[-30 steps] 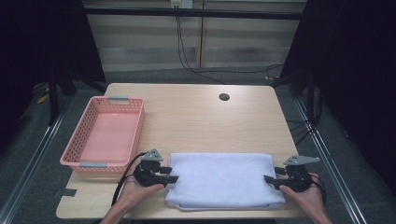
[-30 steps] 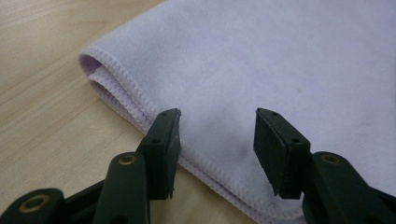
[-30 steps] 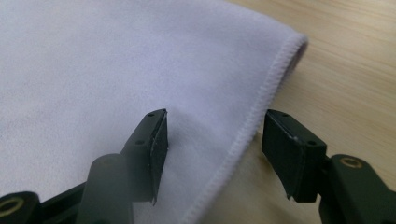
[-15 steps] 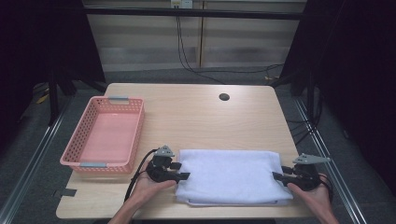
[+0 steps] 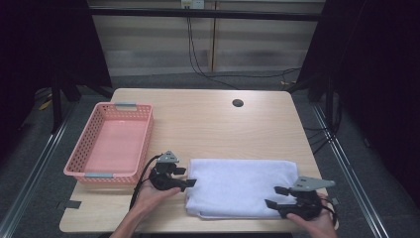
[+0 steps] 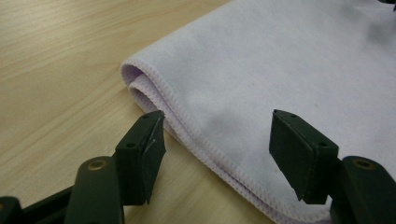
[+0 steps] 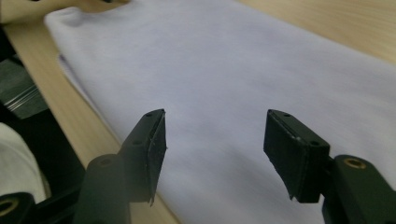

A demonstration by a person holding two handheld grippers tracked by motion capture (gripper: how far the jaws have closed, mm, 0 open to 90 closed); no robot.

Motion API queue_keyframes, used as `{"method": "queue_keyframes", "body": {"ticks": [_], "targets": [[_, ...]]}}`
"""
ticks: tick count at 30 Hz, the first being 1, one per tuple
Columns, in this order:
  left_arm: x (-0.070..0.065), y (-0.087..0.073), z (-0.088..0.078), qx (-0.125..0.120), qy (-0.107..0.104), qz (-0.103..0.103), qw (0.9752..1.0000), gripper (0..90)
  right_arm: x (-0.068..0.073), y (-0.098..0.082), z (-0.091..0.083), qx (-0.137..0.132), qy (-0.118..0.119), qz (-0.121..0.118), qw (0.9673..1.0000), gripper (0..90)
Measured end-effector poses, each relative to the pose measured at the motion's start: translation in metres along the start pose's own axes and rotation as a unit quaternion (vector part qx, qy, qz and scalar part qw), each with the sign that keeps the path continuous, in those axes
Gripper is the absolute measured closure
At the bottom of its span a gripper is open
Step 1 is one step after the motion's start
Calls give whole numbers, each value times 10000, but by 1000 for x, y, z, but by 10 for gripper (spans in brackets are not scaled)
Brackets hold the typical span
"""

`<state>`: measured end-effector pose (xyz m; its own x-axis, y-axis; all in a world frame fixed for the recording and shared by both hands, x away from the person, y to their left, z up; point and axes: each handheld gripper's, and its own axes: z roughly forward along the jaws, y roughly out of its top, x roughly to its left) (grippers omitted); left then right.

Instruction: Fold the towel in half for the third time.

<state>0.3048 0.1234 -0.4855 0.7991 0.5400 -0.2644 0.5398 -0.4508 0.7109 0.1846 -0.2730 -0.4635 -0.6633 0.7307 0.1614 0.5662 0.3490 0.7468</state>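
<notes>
Wooden table (image 5: 208, 126) carries a folded white towel (image 5: 240, 186) near its front edge. Left gripper (image 5: 190, 177) and right gripper (image 5: 271, 197), jaws just opening, grip nothing; towel's lower layers hidden.

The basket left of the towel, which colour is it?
Pink; the basket shows best in the high view.

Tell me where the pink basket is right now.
In the high view the pink basket sits at the table's left side, just beyond the left gripper and left of the folded white towel.
</notes>
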Motion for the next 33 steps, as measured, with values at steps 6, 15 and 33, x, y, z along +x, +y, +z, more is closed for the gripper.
{"method": "queue_keyframes", "body": {"ticks": [6, 15, 33], "targets": [[10, 8, 2, -151, 93, -85, 9998, 374, 25, 26, 42, 173, 687, -271, 9971, 391], [19, 10, 7, -81, 79, -104, 9999, 410, 77, 67, 114, 449, 1549, -762, 9840, 410], [20, 8, 5, -100, 153, -151, 9997, 383, 126, 67, 160, 600, 993, -2174, 9692, 498]]}}
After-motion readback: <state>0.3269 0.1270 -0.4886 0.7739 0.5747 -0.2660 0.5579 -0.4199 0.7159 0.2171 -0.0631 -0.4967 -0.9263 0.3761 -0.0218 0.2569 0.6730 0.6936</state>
